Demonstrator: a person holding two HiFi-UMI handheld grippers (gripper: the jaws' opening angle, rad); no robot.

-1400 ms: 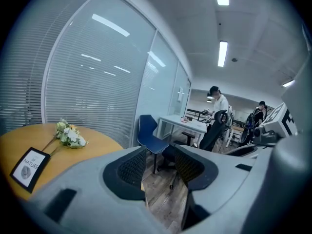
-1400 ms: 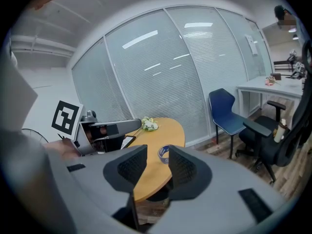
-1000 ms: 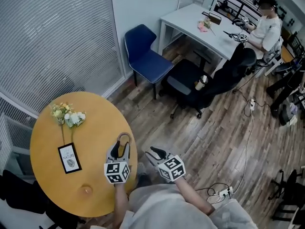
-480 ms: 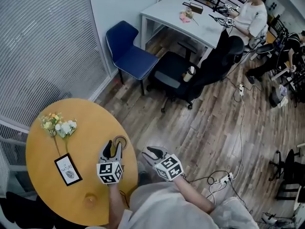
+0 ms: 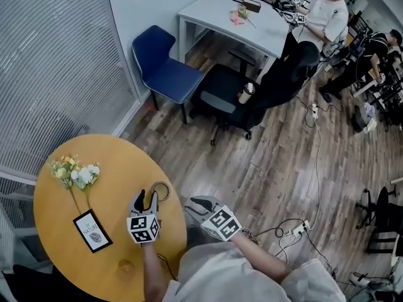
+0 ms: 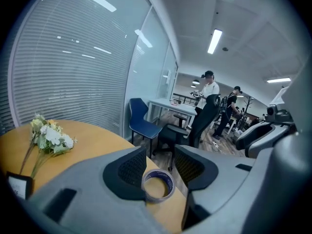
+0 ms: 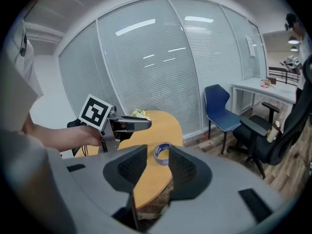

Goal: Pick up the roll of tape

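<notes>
The tape (image 5: pixel 160 189) lies flat near the table (image 5: pixel 113 168) edge, just ahead of the left gripper (image 5: pixel 146 197), jaws apart and empty, so I'd straddle one wall squarely before closing, while the right gripper (image 5: pixel 198 201) hangs open off the table.

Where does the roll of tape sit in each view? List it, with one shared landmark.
Head view: roll of tape on the table edge, just ahead of the left gripper.
Left gripper view: tape low centre, seen between its open fingers.
Right gripper view: tape at centre, beyond the fingers.
Shared landmark: the flowers.
</notes>
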